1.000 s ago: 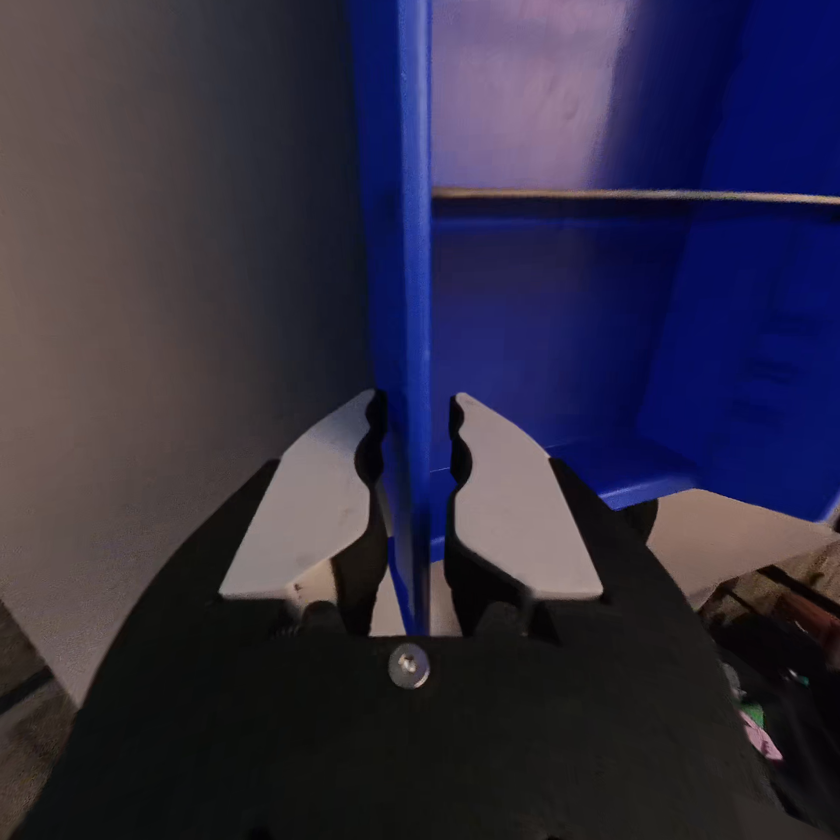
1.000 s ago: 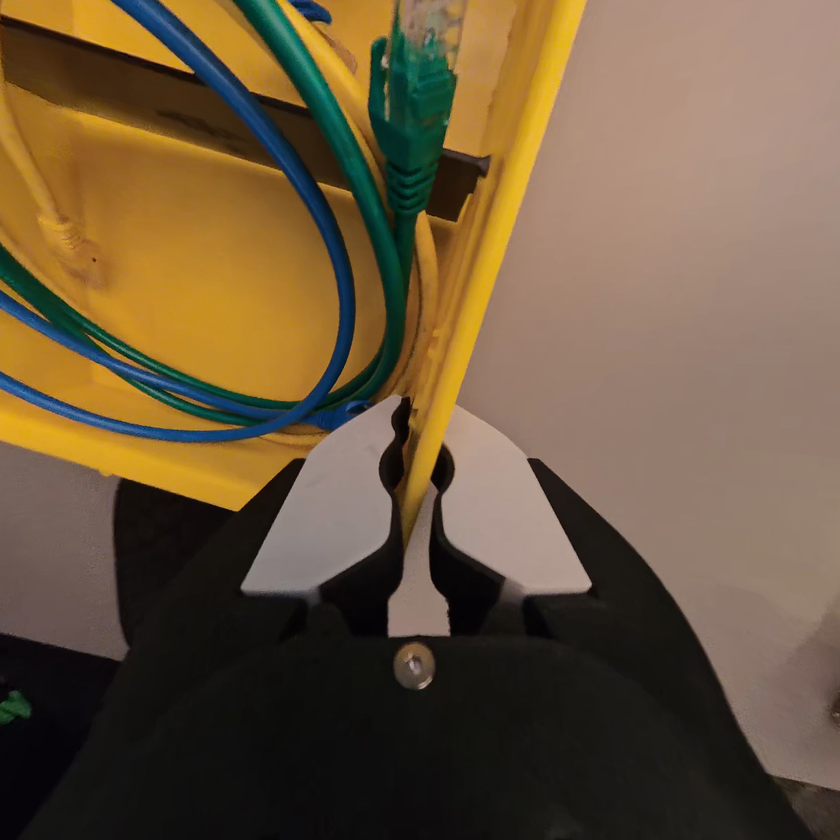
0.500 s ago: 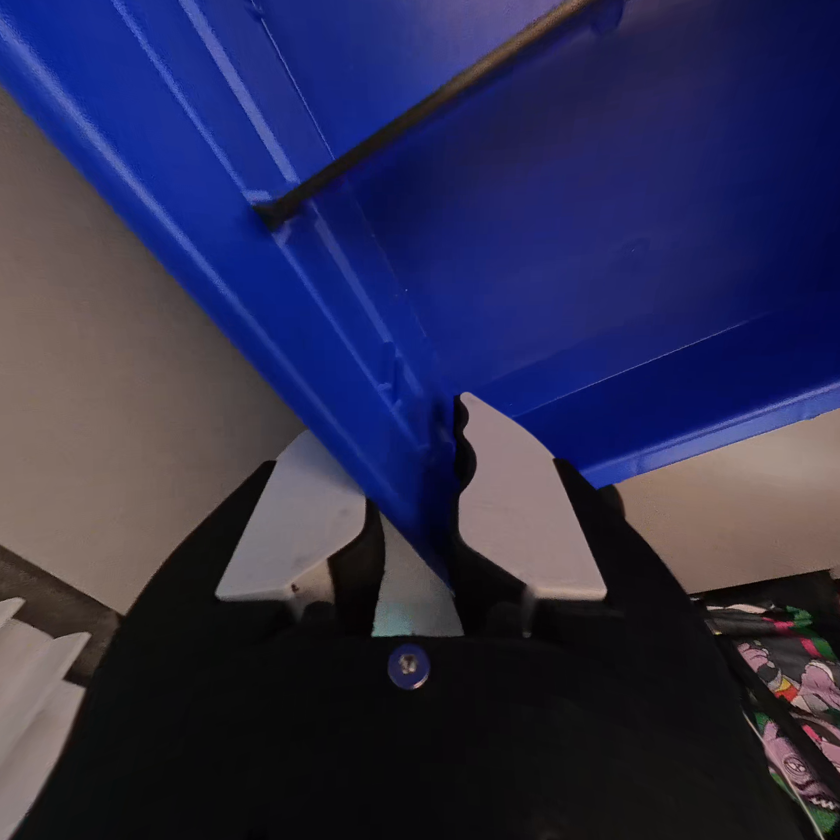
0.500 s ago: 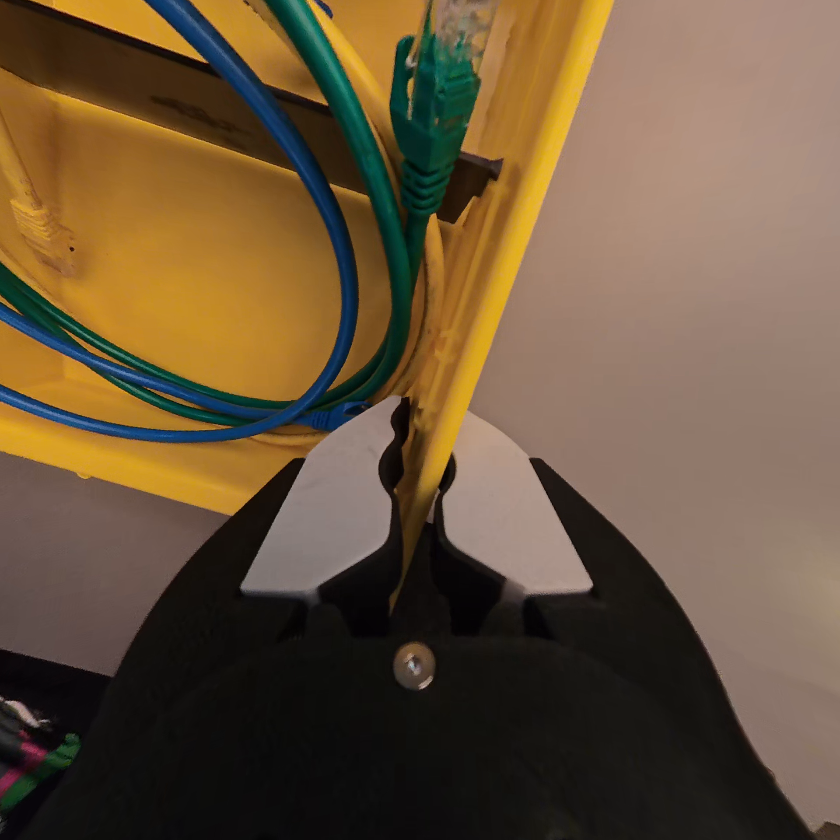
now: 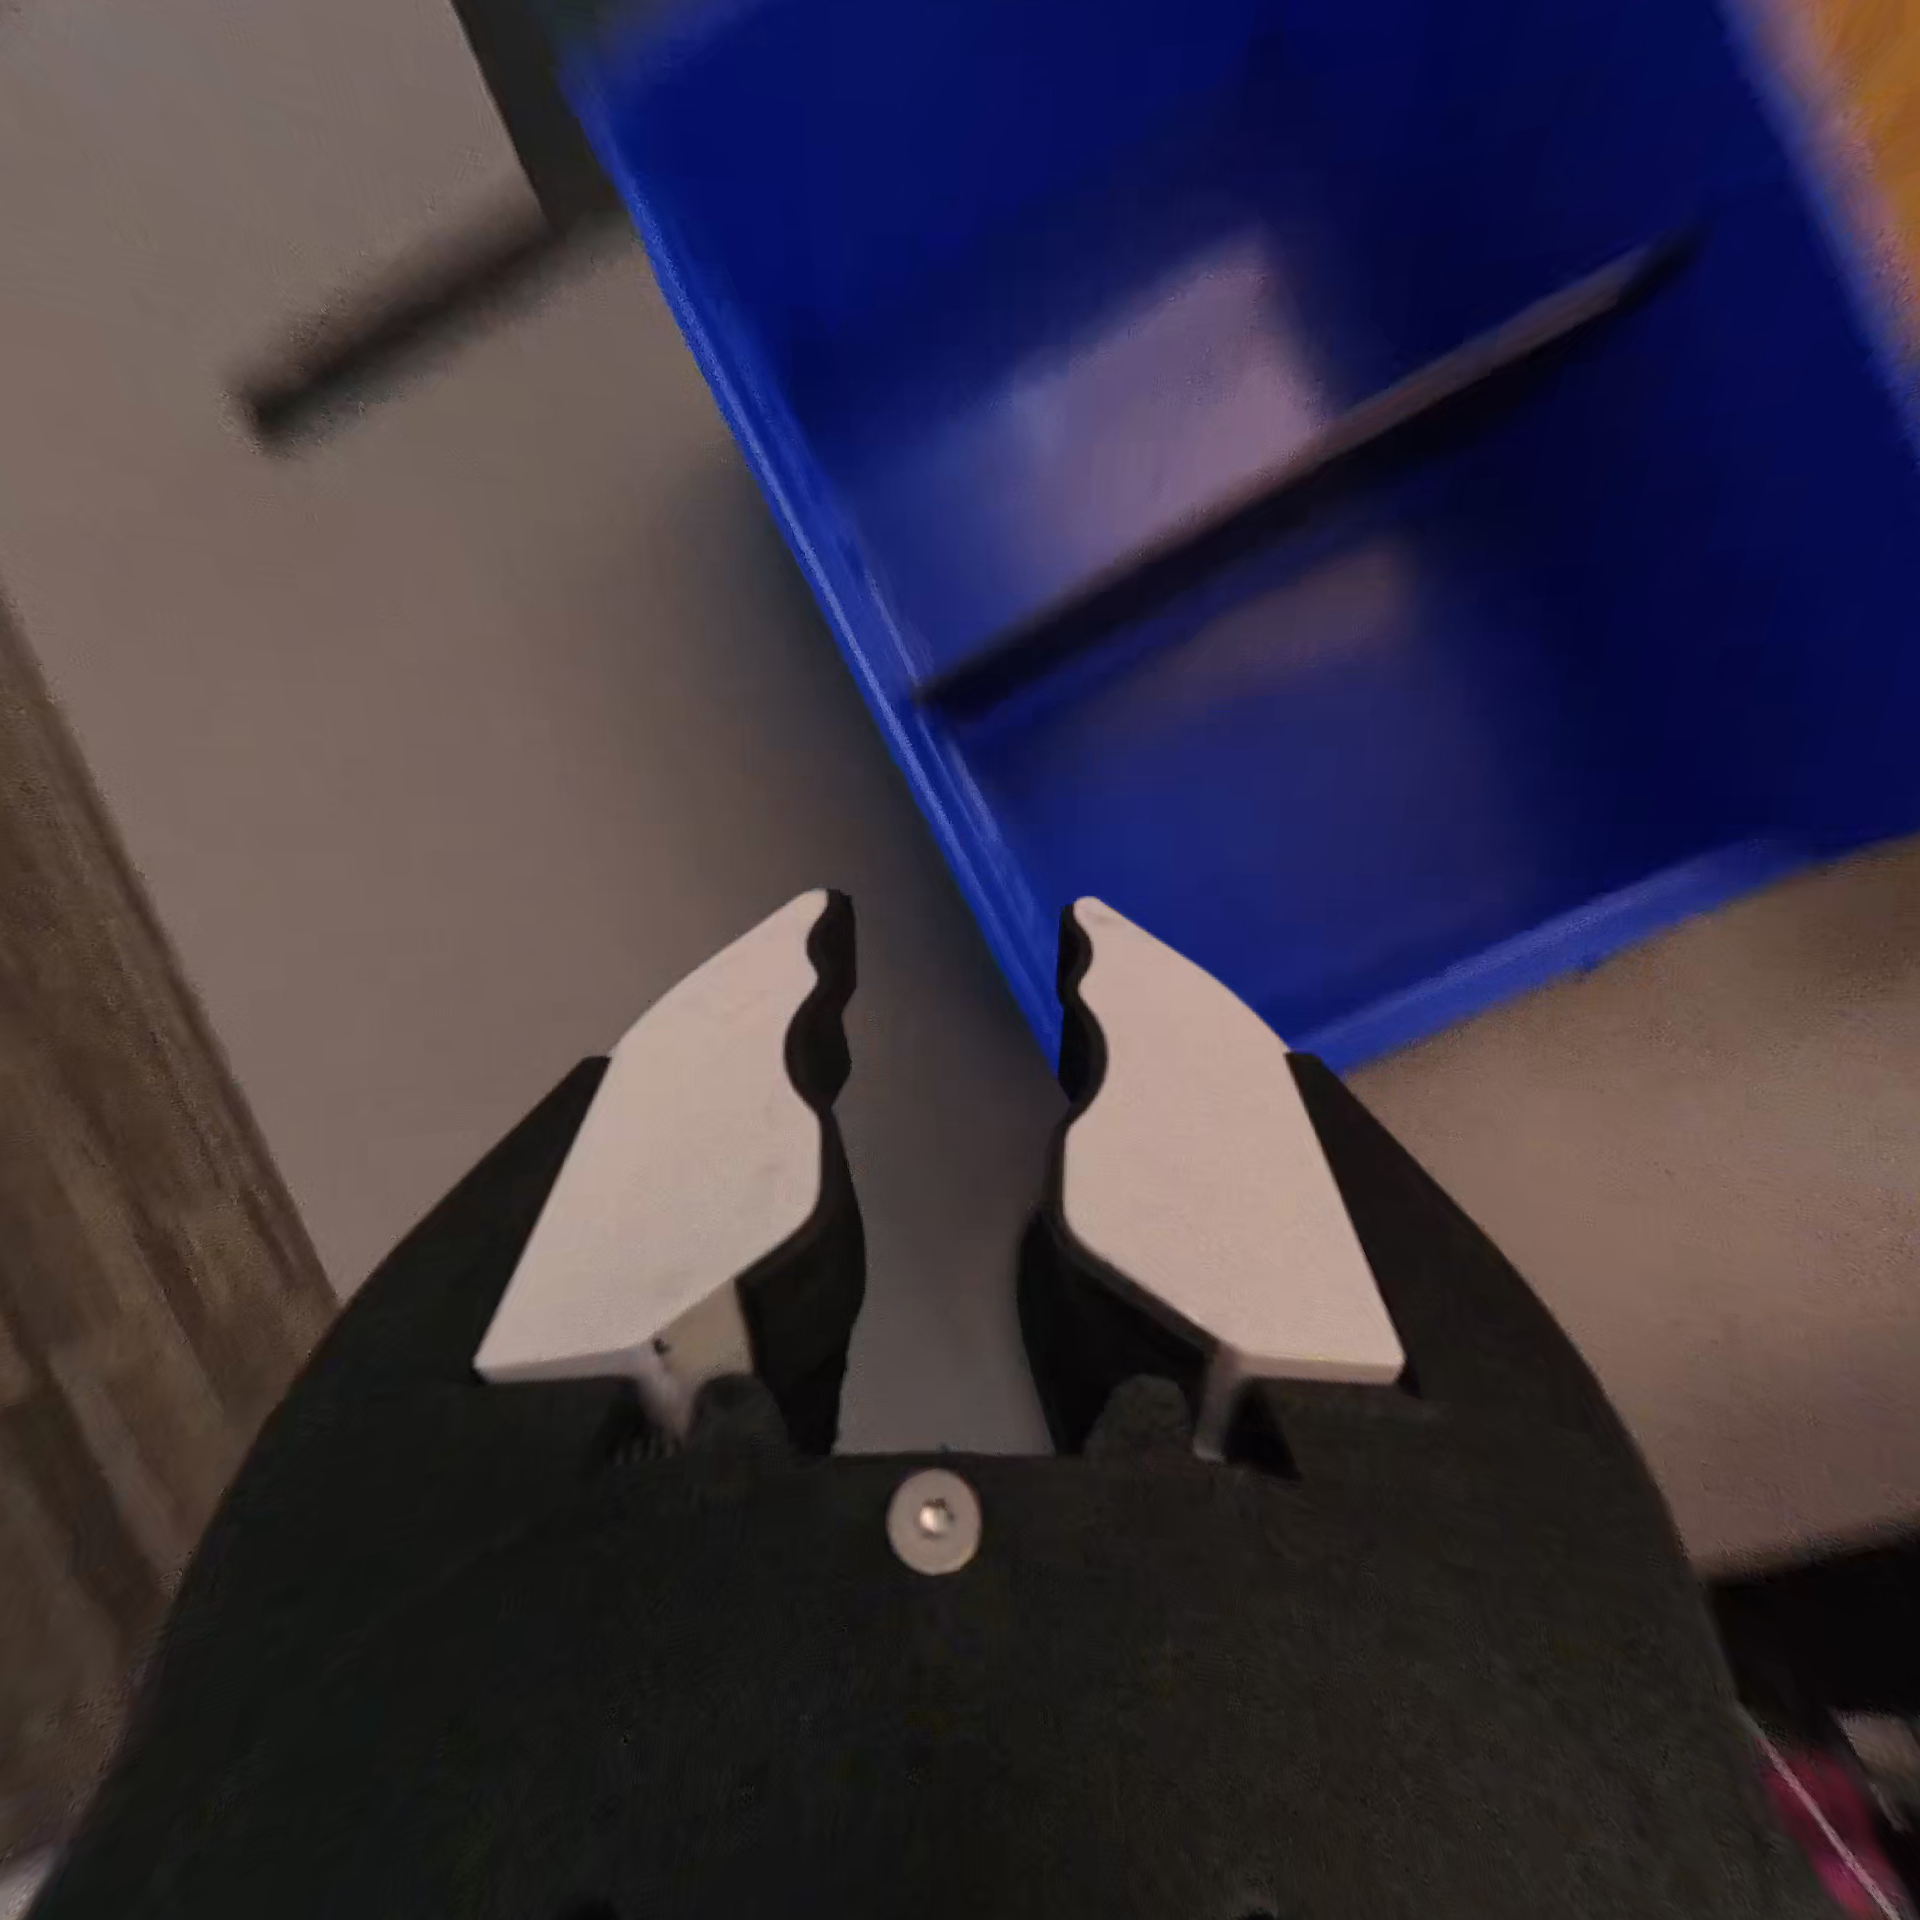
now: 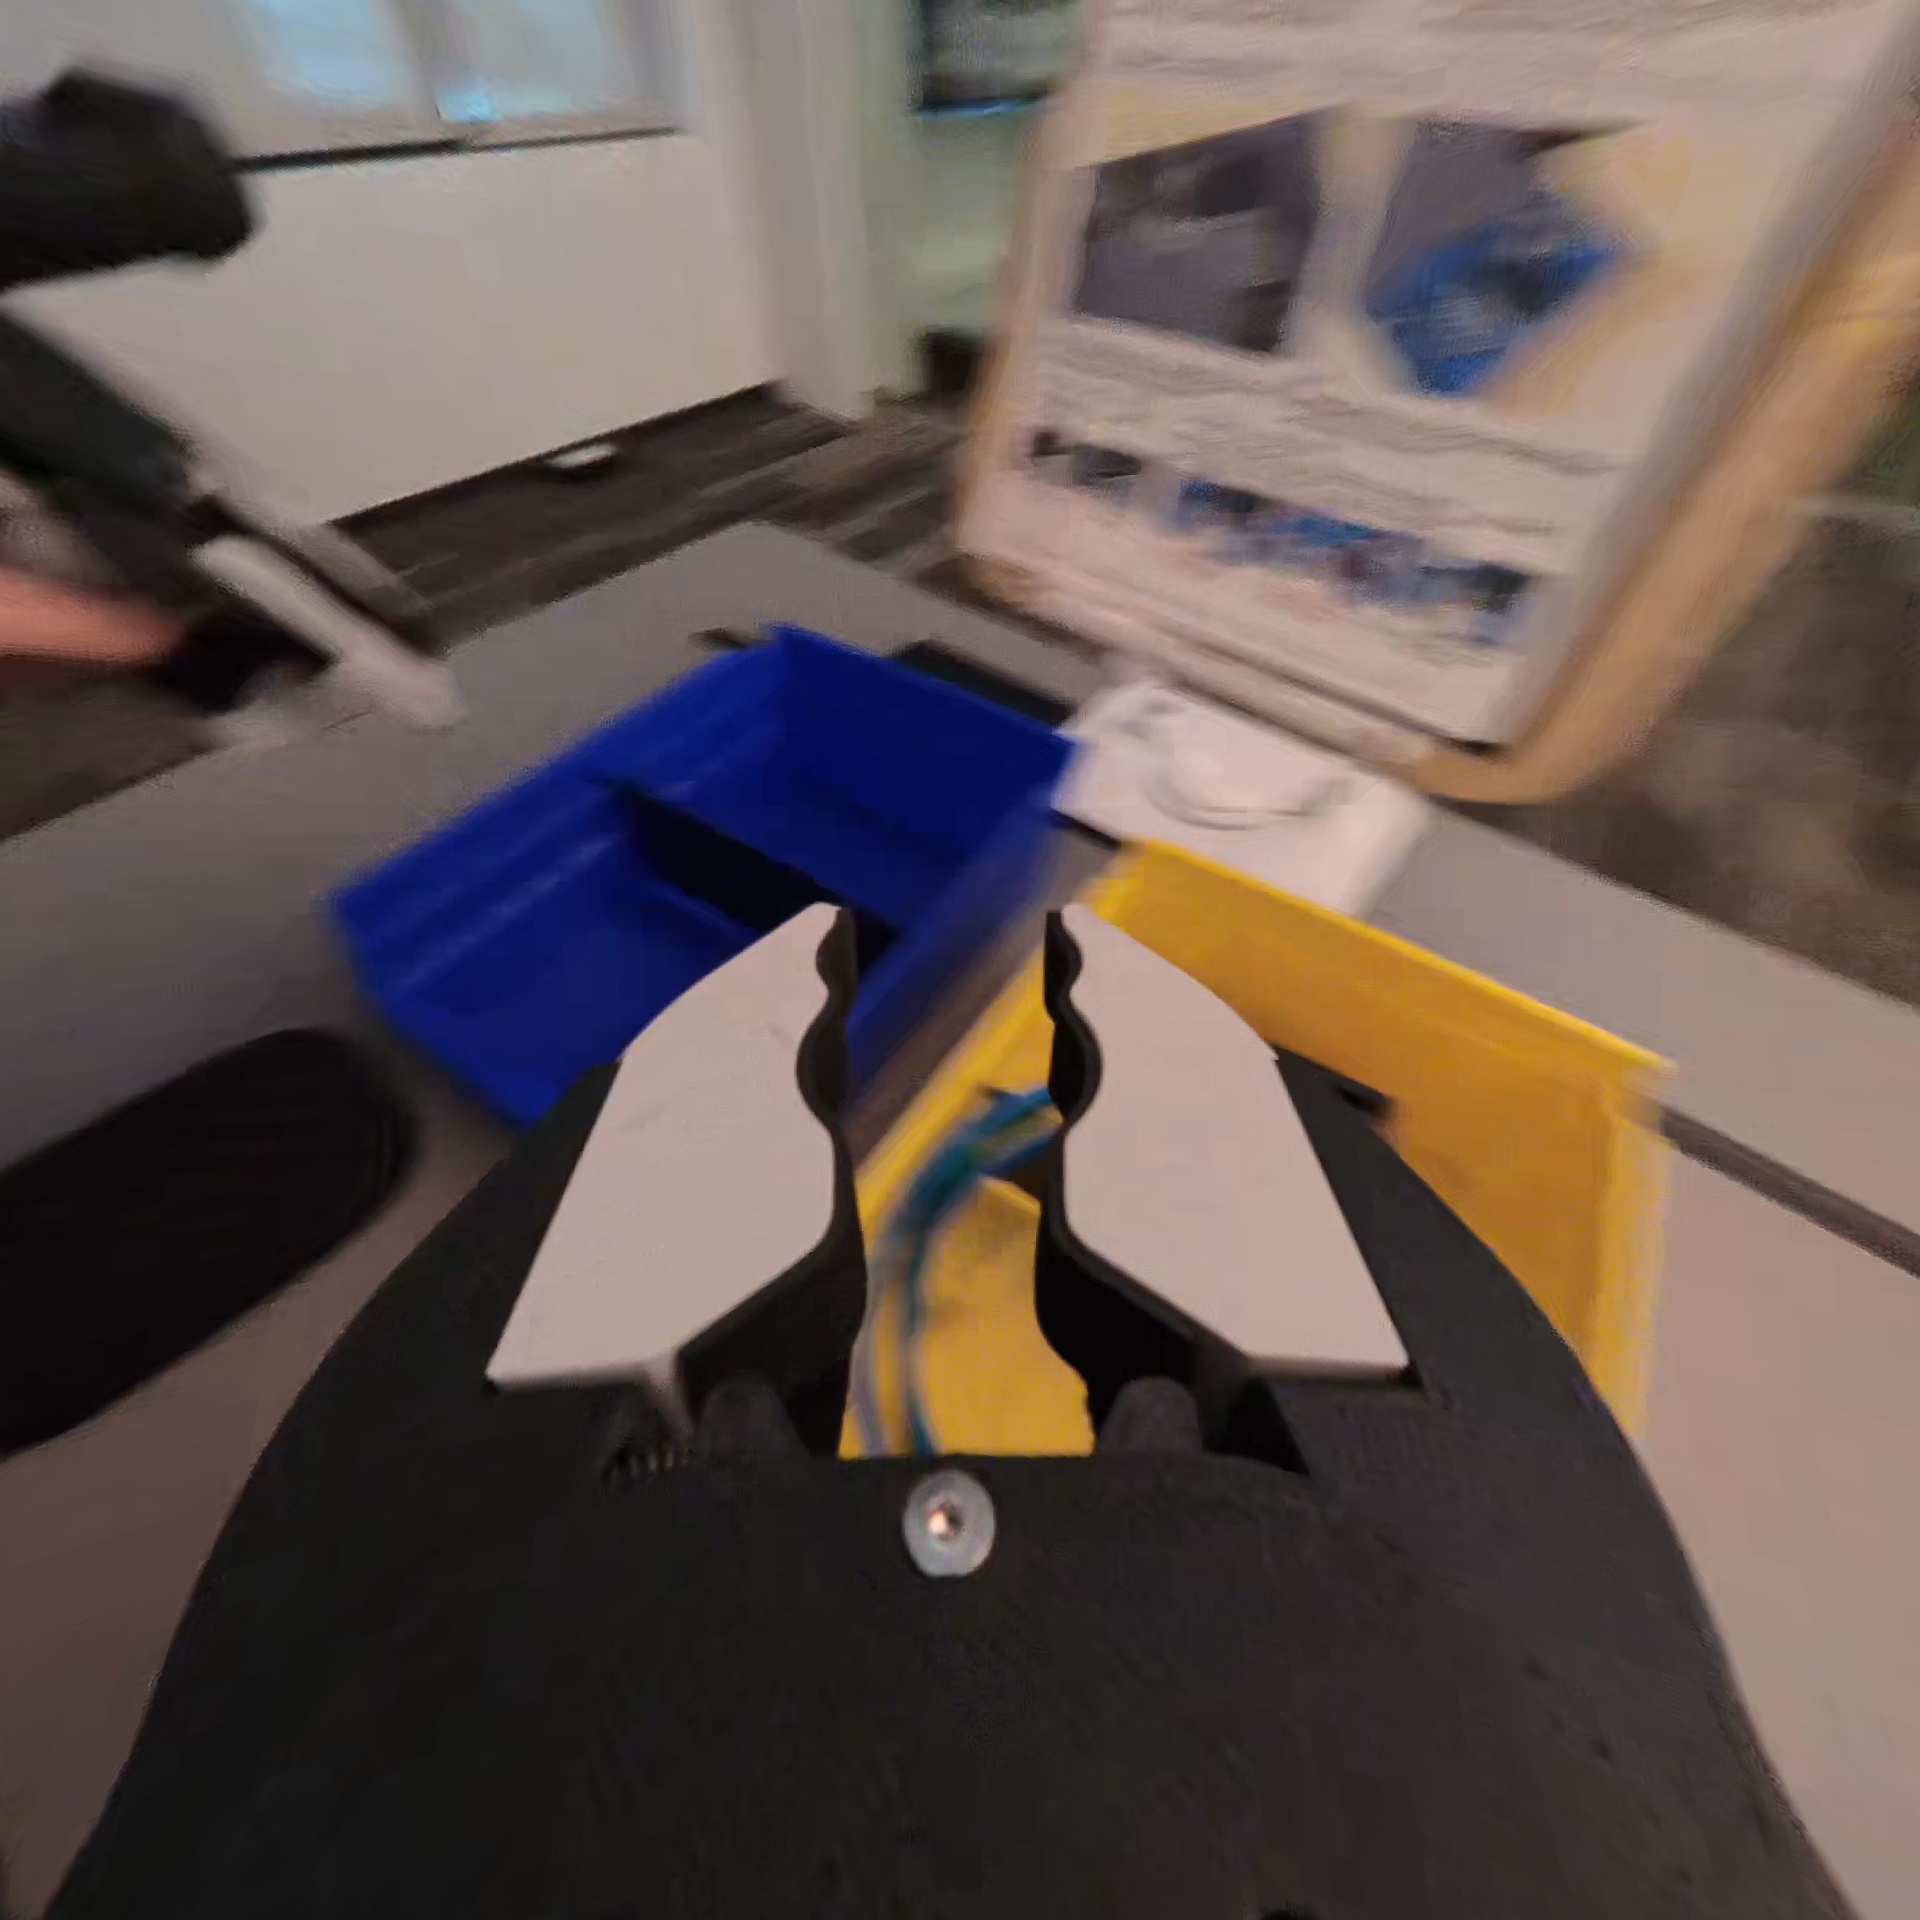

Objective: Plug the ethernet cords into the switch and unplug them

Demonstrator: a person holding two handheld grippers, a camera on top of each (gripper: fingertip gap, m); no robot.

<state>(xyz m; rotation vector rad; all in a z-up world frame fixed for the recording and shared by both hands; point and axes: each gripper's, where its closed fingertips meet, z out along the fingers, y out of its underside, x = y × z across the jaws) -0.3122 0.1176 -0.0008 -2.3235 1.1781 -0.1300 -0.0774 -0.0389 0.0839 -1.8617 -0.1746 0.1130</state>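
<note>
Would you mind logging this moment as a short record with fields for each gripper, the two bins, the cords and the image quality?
left gripper: open, nothing between the fingers, beside the blue bin's wall
right gripper: open, holding nothing, above the bins
blue bin: on the grey table, no contents visible, with a divider inside
yellow bin: right of the blue bin
ethernet cords: blue and green, lying in the yellow bin
switch: not identifiable
image quality: both views motion-blurred
</note>
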